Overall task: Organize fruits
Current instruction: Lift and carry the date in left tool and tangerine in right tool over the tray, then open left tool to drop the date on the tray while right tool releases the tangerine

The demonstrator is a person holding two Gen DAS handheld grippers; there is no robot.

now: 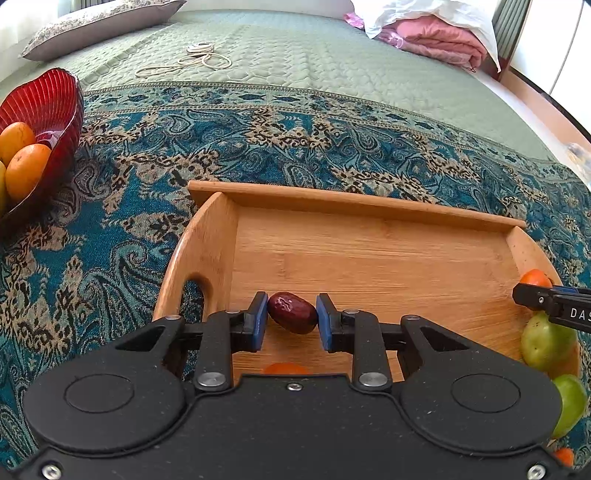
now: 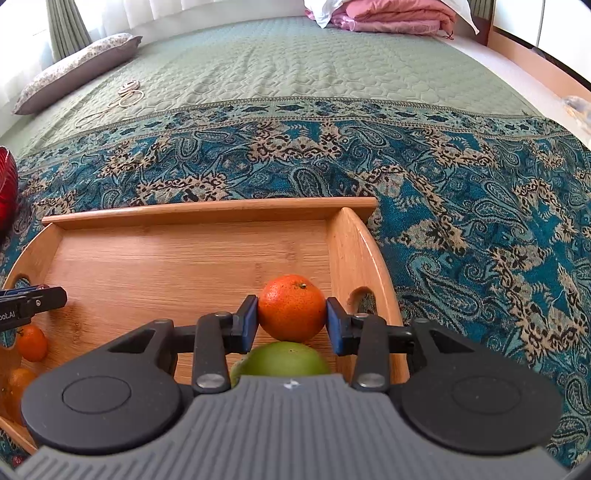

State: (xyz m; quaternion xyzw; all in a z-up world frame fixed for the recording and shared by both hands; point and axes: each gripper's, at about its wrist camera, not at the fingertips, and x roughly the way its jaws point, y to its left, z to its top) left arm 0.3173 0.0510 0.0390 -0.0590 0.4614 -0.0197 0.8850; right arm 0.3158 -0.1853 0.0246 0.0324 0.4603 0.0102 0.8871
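My left gripper is shut on a dark red date just above the floor of the wooden tray, near its left end. My right gripper is shut on an orange mandarin at the tray's right end, over a green fruit. Two green fruits lie at the tray's right end in the left wrist view. Small orange fruits lie at the tray's left end. A red glass bowl with oranges stands to the left.
The tray sits on a blue paisley cloth over a green quilted bed. A coiled cord, a pillow and folded pink bedding lie further back. The bed's right edge is near.
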